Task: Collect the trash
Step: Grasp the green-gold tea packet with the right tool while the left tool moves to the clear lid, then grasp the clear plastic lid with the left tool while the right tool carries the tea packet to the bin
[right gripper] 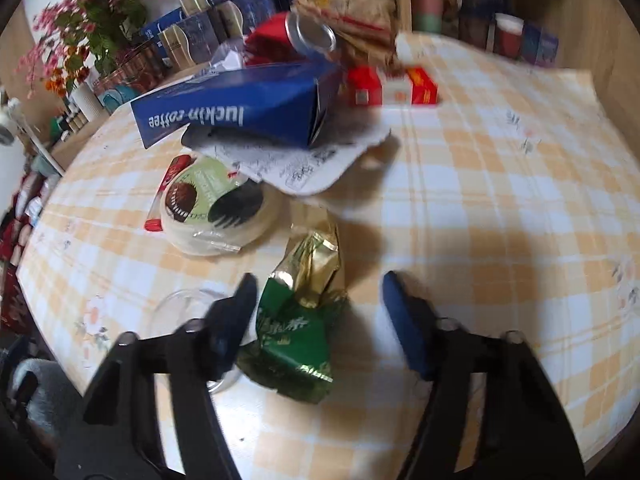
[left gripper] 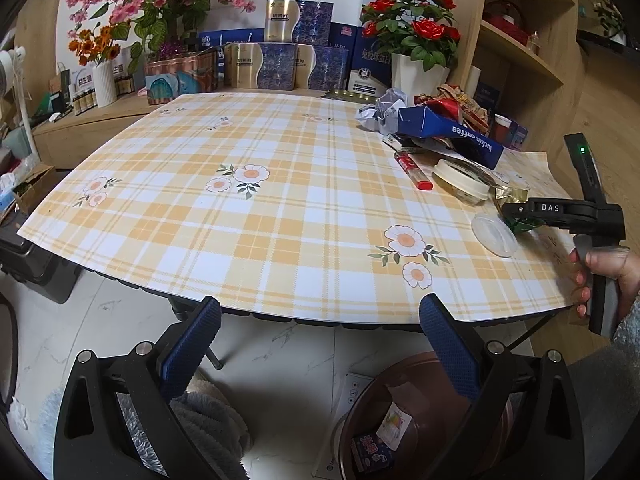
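Currently right claw (right gripper: 316, 300) straddles the green-gold foil wrapper (right gripper: 298, 320), jaws partly spread, right pad clear of it. Wrapper lies near the tabletop (left gripper: 280, 208) right edge, beside a clear lid (left gripper: 494, 236). Left claw (left gripper: 320, 320) gapes wide, empty, off the near edge.

One green foil packet (right gripper: 296, 320), one blue carton (right gripper: 240, 112), one can (right gripper: 308, 36).

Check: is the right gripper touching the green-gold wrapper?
Cannot tell. In the blurred right wrist view the green-gold wrapper lies between the right gripper's fingers; contact unclear.
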